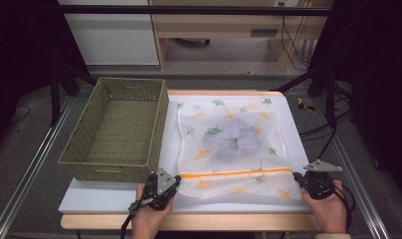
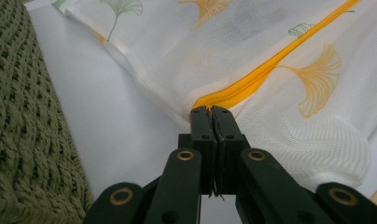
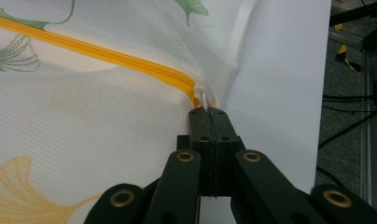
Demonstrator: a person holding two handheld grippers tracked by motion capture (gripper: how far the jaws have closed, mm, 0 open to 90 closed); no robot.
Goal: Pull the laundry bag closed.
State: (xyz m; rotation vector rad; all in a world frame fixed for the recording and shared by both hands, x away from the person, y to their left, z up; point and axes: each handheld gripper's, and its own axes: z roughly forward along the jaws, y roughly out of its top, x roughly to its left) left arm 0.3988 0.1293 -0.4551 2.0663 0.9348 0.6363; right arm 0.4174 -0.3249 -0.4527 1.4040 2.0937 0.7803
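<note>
A white mesh bag (image 1: 229,144) printed with ginkgo leaves lies flat on the white table top, with grey cloth (image 1: 234,139) showing through it. An orange zipper (image 1: 239,173) runs across its near side. My left gripper (image 1: 178,179) is shut on the bag's fabric at the zipper's left end (image 2: 212,109). My right gripper (image 1: 294,175) is shut on the small white zipper pull (image 3: 203,95) at the zipper's right end (image 3: 207,110). Both hands rest low at the table's front edge.
A green woven basket (image 1: 159,129) stands to the left of the bag, its wall close beside my left gripper (image 2: 18,116). The white table top (image 1: 104,199) ends just right of the bag. Cables and metal rails lie on the floor on both sides.
</note>
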